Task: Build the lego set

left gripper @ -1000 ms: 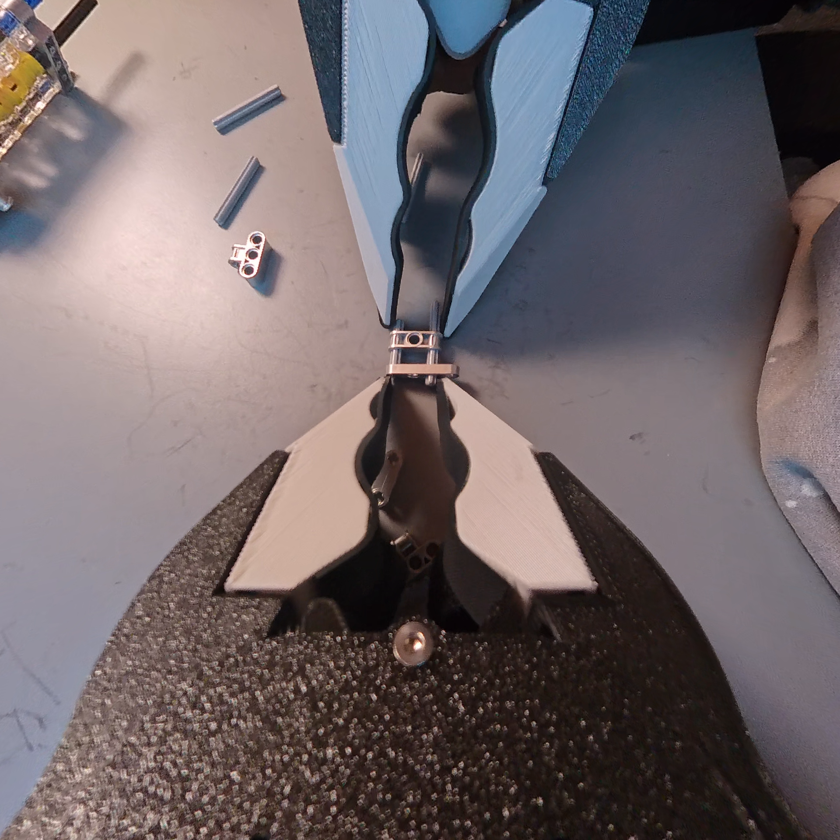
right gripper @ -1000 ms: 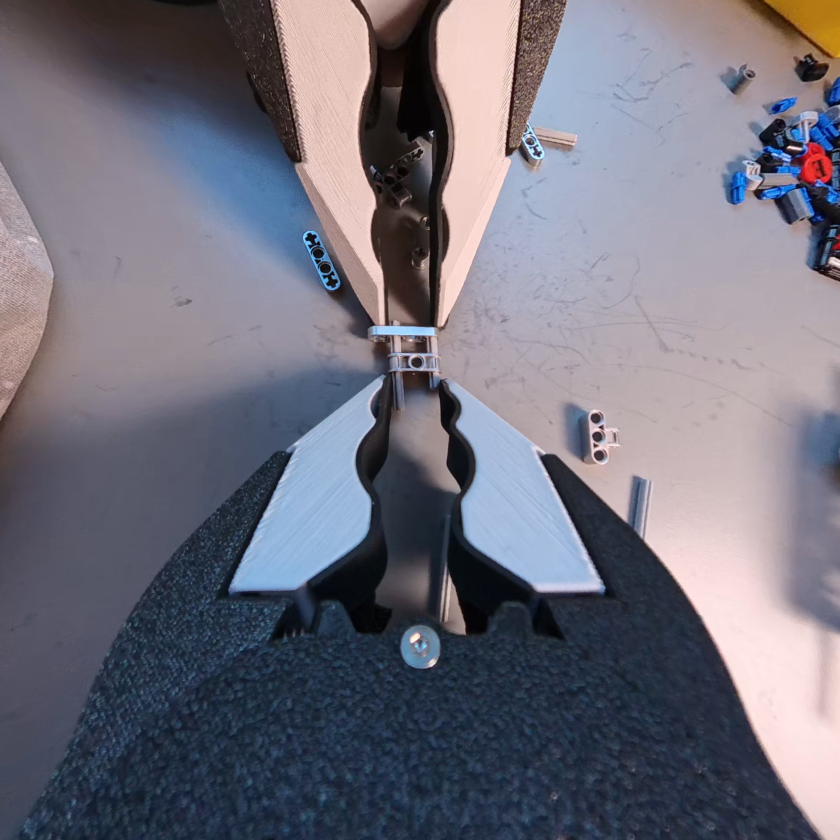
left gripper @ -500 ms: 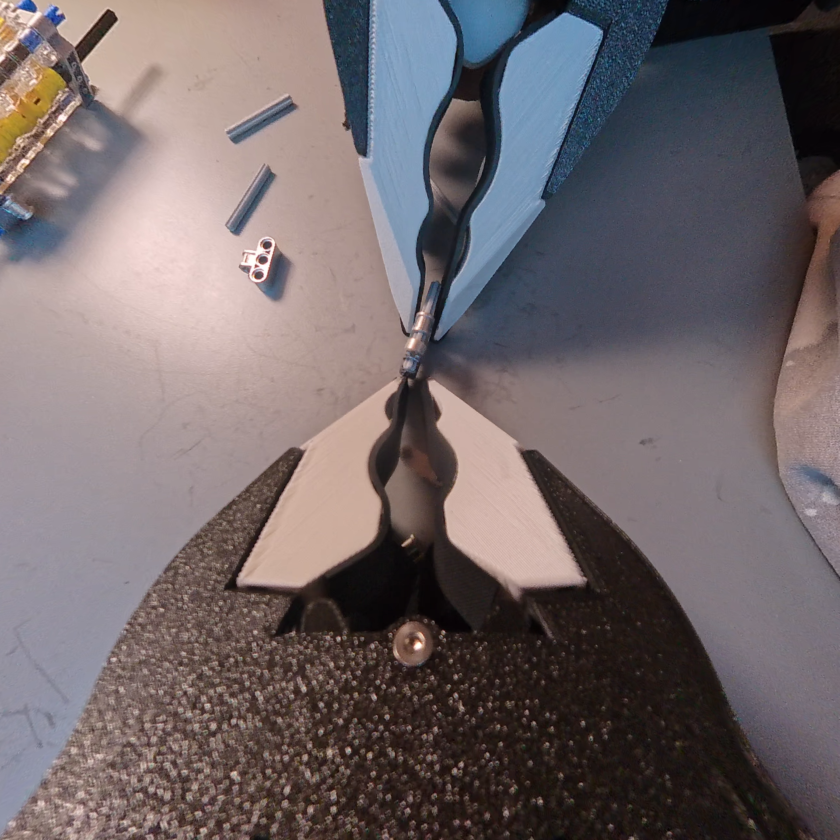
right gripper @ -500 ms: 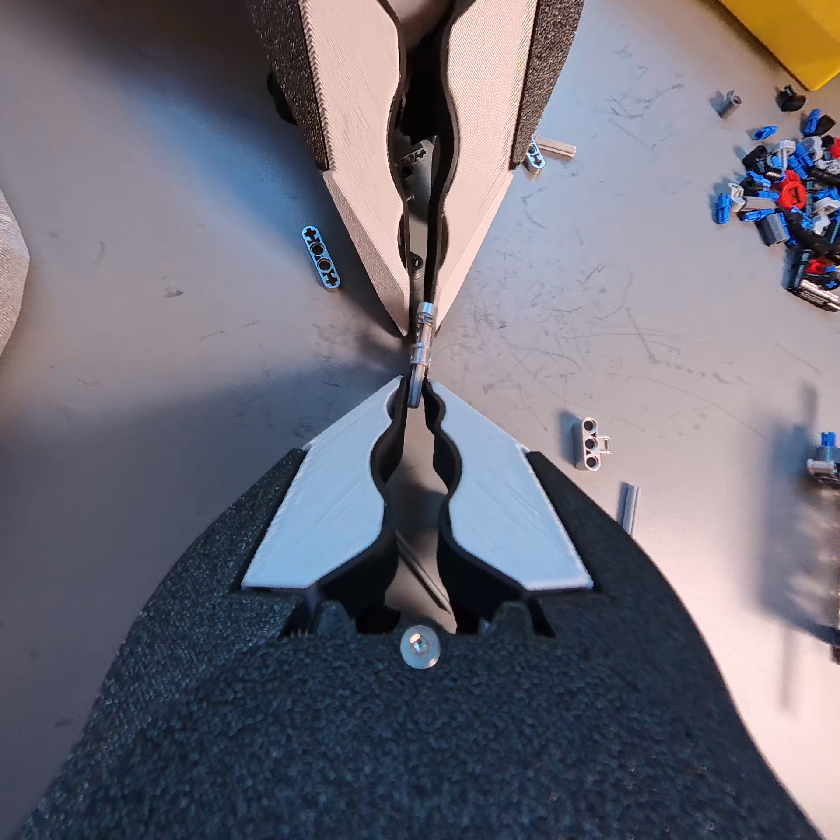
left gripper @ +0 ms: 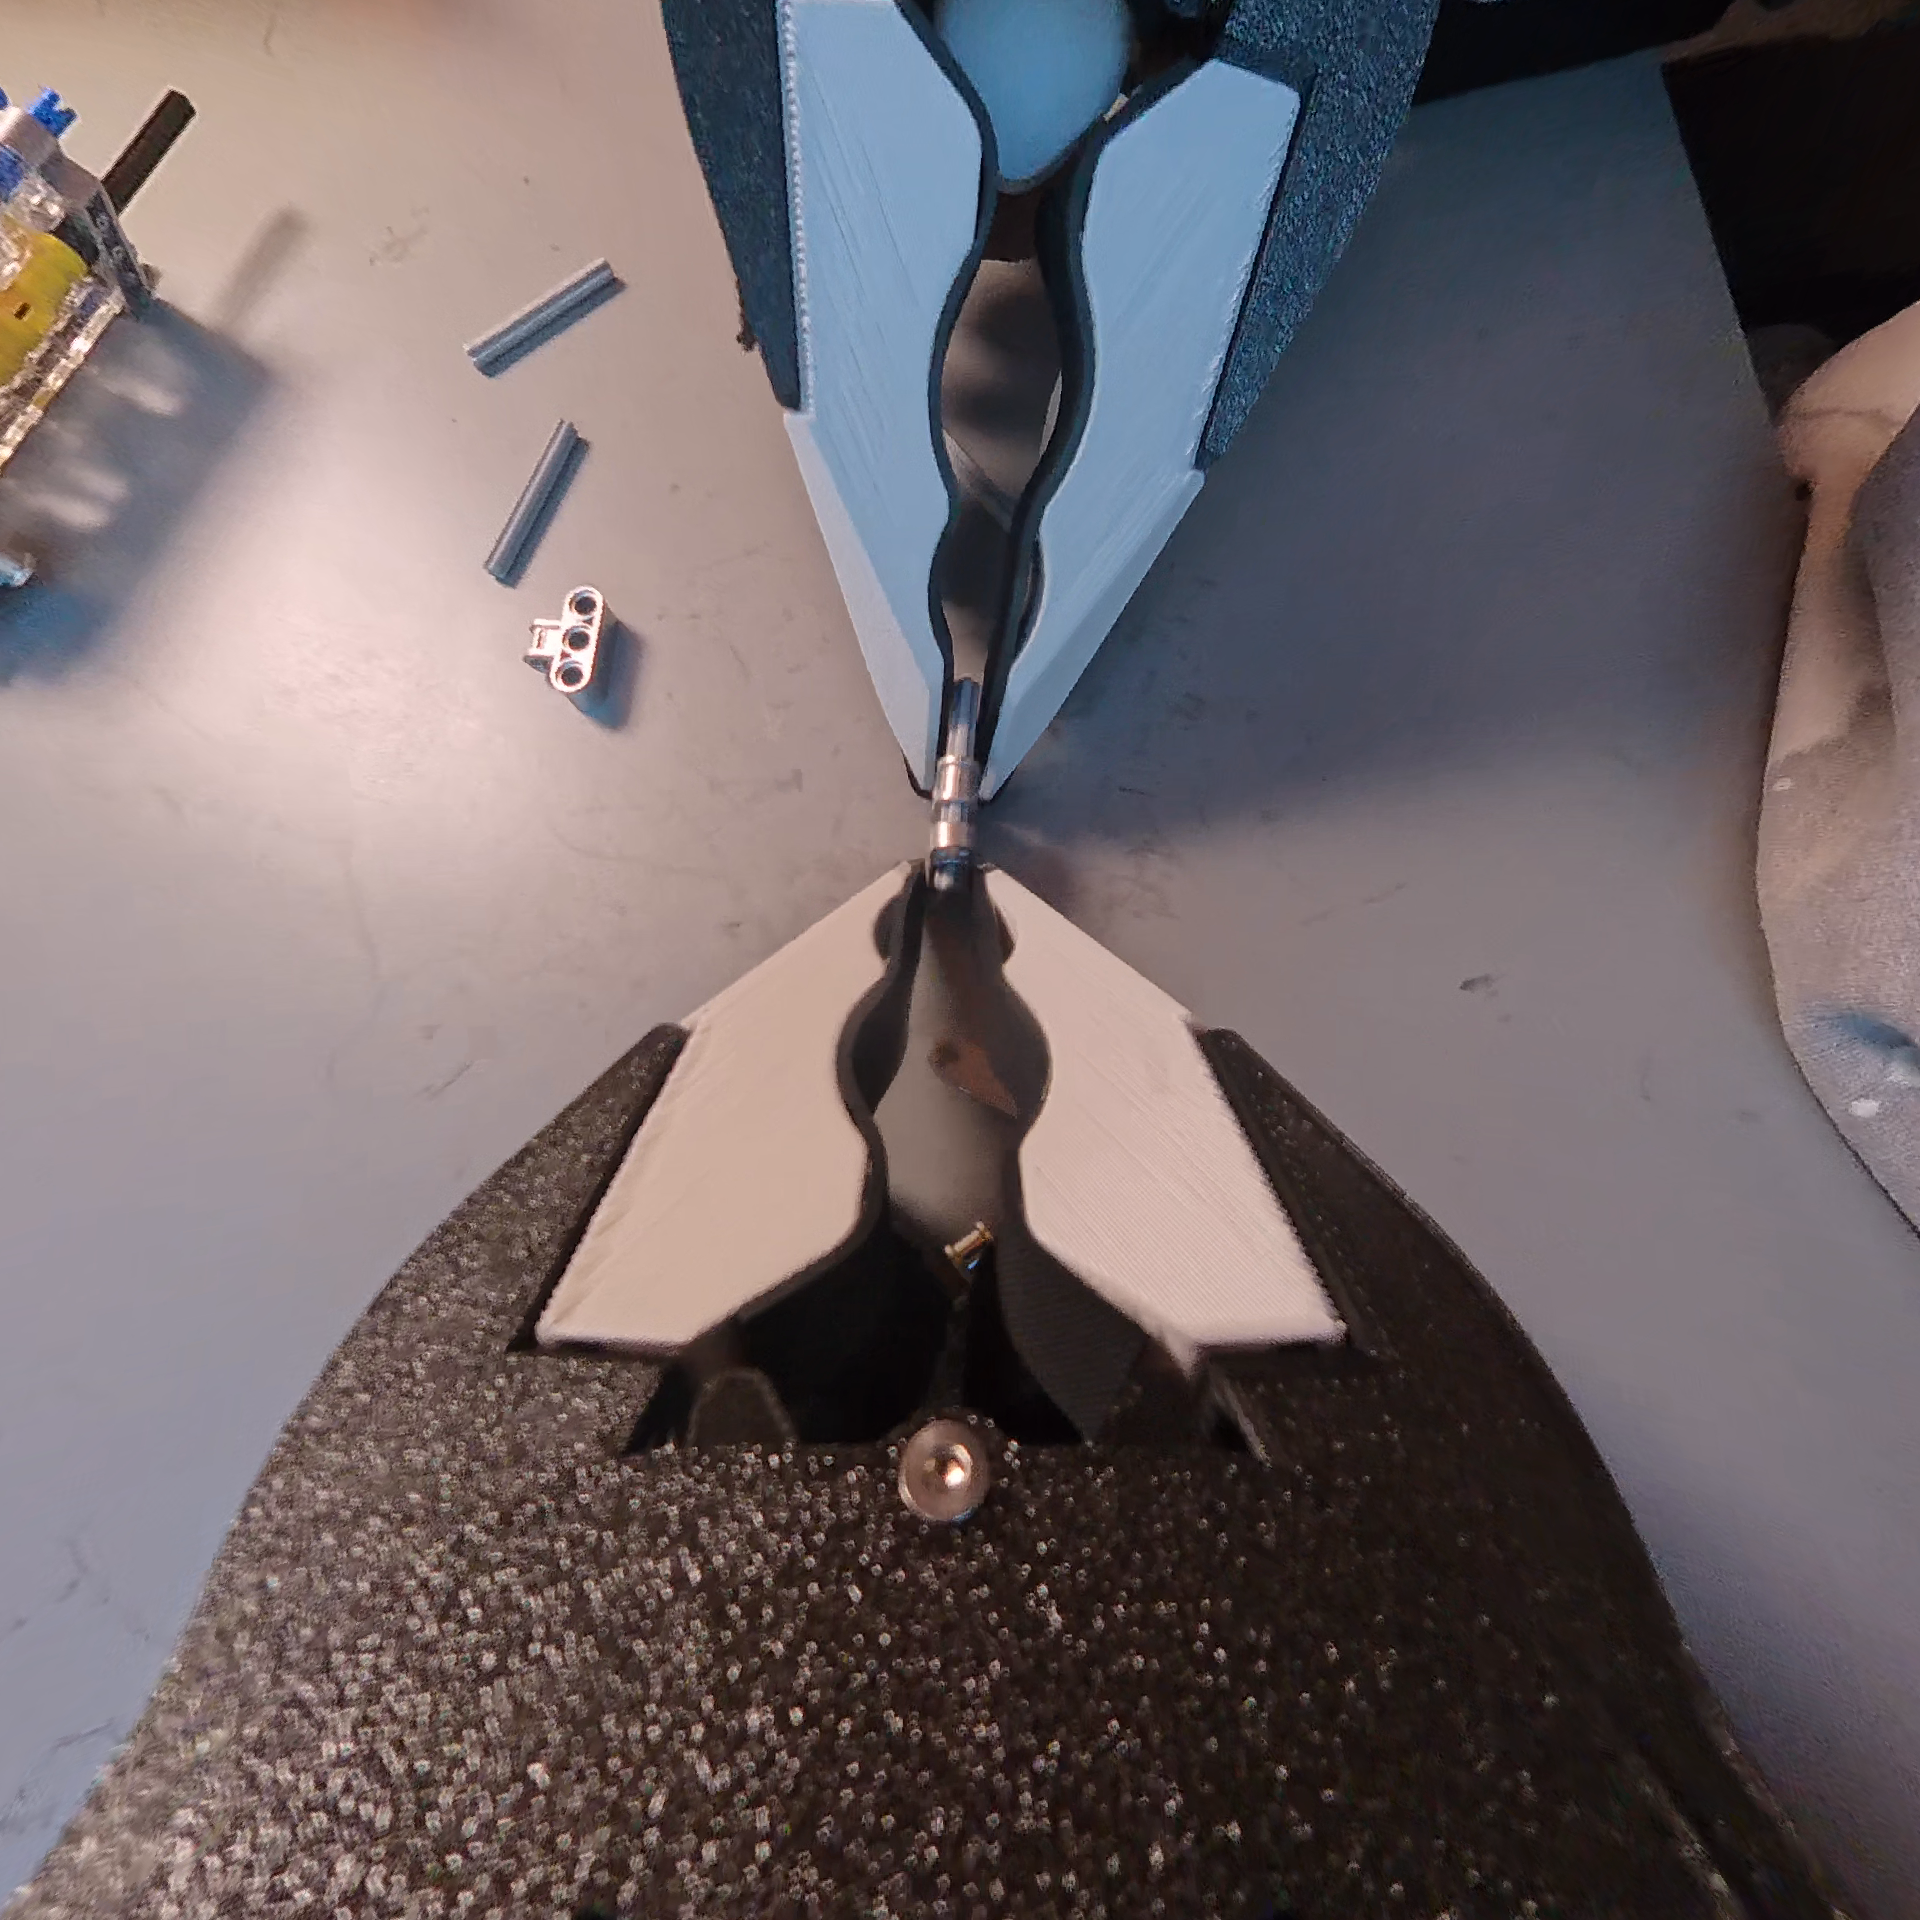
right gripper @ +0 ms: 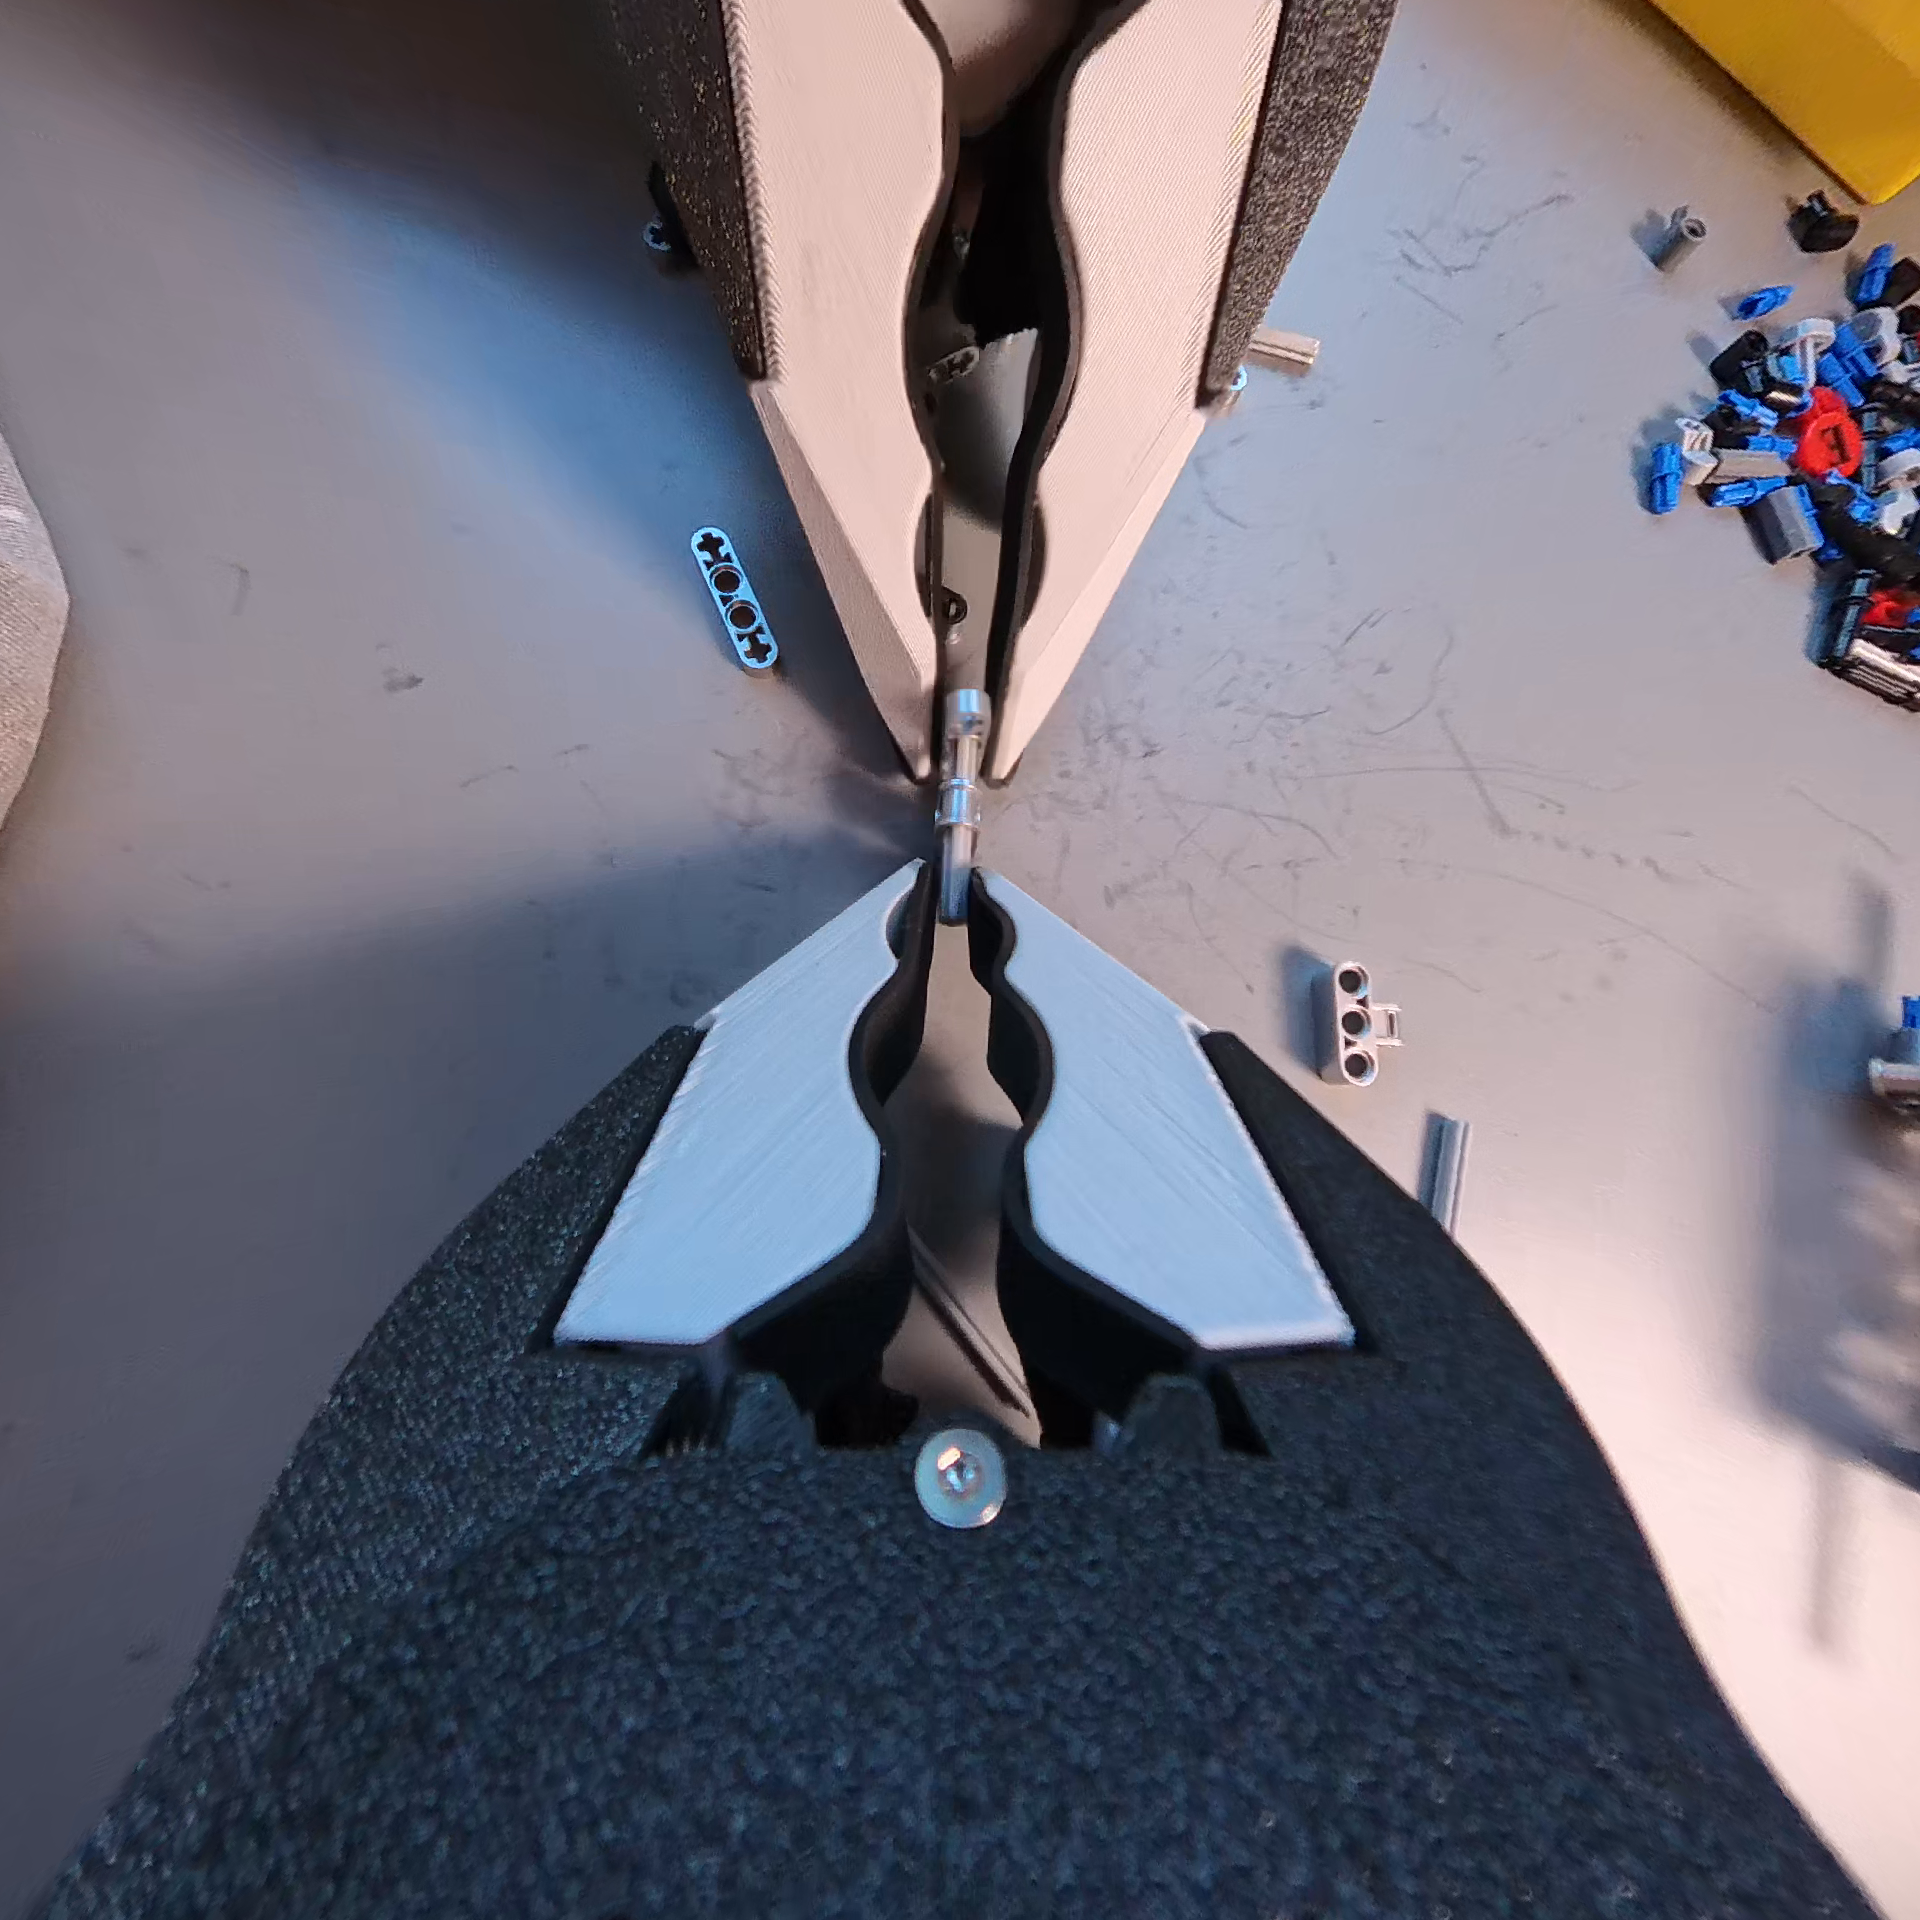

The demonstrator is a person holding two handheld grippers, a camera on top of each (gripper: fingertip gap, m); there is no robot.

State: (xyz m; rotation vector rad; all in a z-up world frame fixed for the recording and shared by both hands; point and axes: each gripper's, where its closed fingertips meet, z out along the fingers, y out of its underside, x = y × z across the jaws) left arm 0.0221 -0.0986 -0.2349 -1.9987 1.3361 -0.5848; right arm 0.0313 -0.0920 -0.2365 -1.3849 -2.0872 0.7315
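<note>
A small grey assembly of building-toy parts (left gripper: pixel 954 805) hangs edge-on between the two grippers, which point at each other tip to tip above the grey table. My left gripper (left gripper: pixel 948 883) is shut on its near end. The other gripper (left gripper: pixel 956 769) pinches its far end. In the right wrist view my right gripper (right gripper: pixel 951 894) is shut on the same grey assembly (right gripper: pixel 958 805), and the left gripper (right gripper: pixel 956 748) grips the opposite end.
Two grey axle rods (left gripper: pixel 540 317) (left gripper: pixel 535 499) and a grey three-hole connector (left gripper: pixel 575 652) lie left. A part-built model (left gripper: pixel 42 281) stands far left. A grey flat beam (right gripper: pixel 736 606), another connector (right gripper: pixel 1354 1021), a pile of blue, grey and red parts (right gripper: pixel 1829 436) and a yellow bin (right gripper: pixel 1808 73) show in the right view. My left and right fingertips are right by each other. My right tips are roughly 8 cm from the connector (right gripper: pixel 1354 1021). Seen from the left wrist view (left gripper: pixel 576 645) as well.
The assembly, seen flat a second ago, has been turned edge-on between the two grippers. Both grippers have stayed shut on it and shifted slightly.
</note>
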